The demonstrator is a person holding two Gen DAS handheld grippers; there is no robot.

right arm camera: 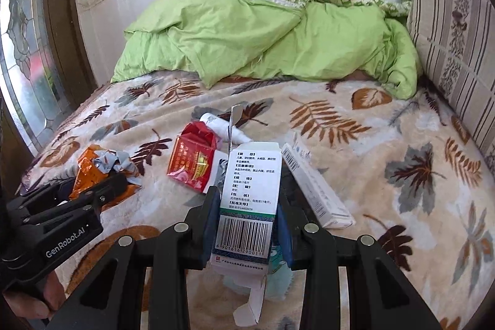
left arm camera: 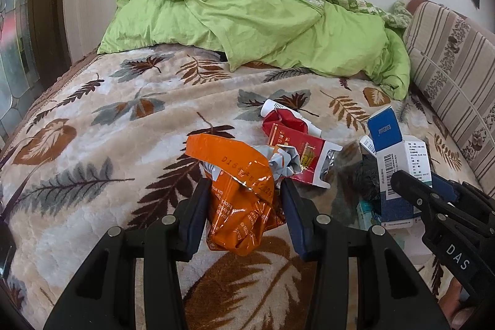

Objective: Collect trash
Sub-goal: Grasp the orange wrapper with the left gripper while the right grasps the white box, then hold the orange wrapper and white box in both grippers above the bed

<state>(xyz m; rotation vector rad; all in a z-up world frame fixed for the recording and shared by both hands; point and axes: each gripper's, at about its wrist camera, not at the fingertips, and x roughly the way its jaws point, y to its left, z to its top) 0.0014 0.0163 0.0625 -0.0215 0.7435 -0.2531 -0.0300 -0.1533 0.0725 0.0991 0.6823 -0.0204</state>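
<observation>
A: Left wrist view, what's the left gripper (left arm camera: 244, 206) got?
B: Jaws clamped on crumpled orange foil wrapper (left arm camera: 239, 197), on leaf-print fleece blanket (left arm camera: 92, 150).
A: Right gripper (right arm camera: 247, 221)?
B: Pinching white-and-blue cardboard medicine box (right arm camera: 247, 200); red crushed cigarette pack (right arm camera: 193, 163) lies just beyond.

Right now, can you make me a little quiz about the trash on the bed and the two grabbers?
1. True or false: the left gripper holds the orange wrapper.
2. What does the right gripper clamp? A) the white barcode box B) the red packet C) the white tube
3. Fill in: the long white carton lies on the leaf-print ____.

Key: 1 true; 2 A; 3 blanket.
</observation>
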